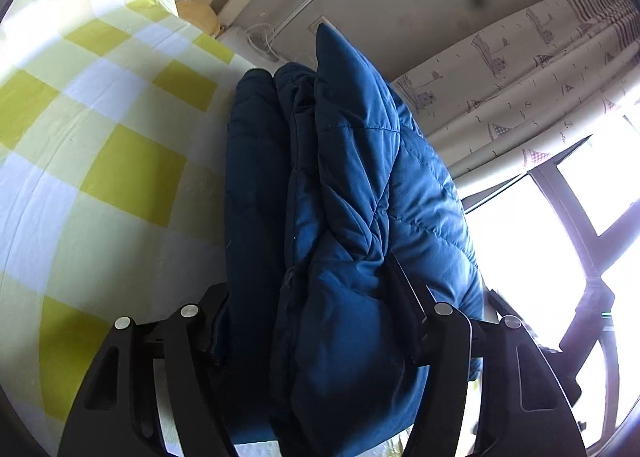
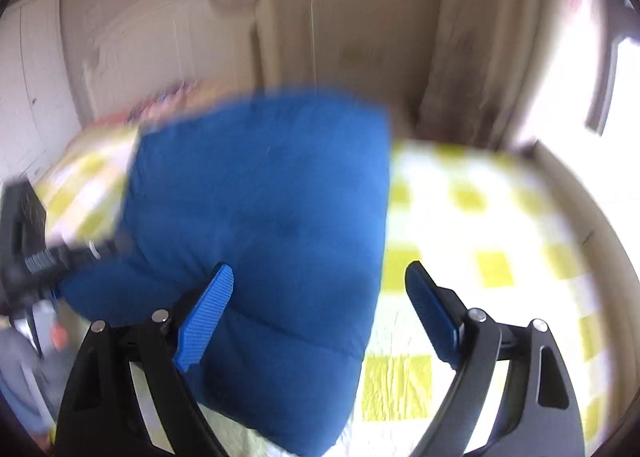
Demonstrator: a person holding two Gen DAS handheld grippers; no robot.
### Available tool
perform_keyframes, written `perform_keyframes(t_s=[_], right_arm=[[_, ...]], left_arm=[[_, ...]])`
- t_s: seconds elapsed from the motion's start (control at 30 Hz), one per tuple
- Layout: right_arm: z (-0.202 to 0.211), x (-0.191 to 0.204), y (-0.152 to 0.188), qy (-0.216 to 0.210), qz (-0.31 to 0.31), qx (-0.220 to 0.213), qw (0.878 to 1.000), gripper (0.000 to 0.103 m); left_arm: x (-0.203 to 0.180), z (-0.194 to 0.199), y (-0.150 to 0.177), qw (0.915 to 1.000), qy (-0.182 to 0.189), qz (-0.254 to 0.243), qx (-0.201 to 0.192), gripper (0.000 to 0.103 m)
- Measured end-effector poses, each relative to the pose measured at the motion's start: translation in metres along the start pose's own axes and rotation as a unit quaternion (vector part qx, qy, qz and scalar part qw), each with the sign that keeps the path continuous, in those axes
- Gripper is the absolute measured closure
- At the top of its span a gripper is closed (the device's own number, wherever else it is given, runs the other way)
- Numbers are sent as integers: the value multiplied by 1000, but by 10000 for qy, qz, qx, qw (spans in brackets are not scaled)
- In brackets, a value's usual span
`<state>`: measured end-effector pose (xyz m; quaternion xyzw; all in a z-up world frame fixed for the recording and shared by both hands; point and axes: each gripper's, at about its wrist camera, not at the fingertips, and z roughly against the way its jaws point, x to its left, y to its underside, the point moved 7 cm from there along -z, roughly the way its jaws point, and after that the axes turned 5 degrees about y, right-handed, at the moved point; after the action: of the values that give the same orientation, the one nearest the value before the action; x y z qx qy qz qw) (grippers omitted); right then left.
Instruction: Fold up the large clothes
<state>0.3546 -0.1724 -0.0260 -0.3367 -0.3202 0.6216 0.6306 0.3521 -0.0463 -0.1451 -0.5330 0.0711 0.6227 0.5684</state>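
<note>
Left wrist view: the left gripper clamps a thick folded stack of the blue jacket, keeping its layers together above the checked sheet; free bed lies toward 9 o'clock.

Right wrist view: the right gripper gapes, holding nothing; the jacket's edge lies between its fingers, bare sheet toward 3 o'clock.

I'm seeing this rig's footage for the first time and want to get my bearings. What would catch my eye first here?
The blue padded jacket dominates: in the left wrist view its bunched layers stand between the left hand-held gripper's fingers. In the blurred right wrist view it lies folded on the yellow-and-white checked sheet, the right hand-held gripper spread wide, one blue pad over it. Bright window light floods the right edge.
</note>
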Motion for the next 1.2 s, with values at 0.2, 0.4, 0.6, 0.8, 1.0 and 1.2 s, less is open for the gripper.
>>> perform_keyframes(t_s=[0.2,0.4,0.6,0.8,1.0,1.2], right_arm=[[-22,80,38,271,1653,4,9859,17],[-37,83,40,283,1545,-57,9876,19],[-25,90,52,145,1461,-126,9891,19],[-21,83,61,-6,1641,-154,9863,18],[-17,81,60,-155,1653,-3,9861,20],[14,44,66,3,878,-273,9958,24]], left_arm=[[-16,23,-12,9961,-752,-453,-127,38],[-118,56,-73,9648,-1042,-2202,-995,9],[-126,-37,-97,9562,-1469,-2534,-16,8],[-40,-86,-78,9648,-1560,-2018,645,4],[-40,-73,-74,9581,-1777,-2213,385,4],[-44,-61,-70,9525,-1986,-2309,100,4]])
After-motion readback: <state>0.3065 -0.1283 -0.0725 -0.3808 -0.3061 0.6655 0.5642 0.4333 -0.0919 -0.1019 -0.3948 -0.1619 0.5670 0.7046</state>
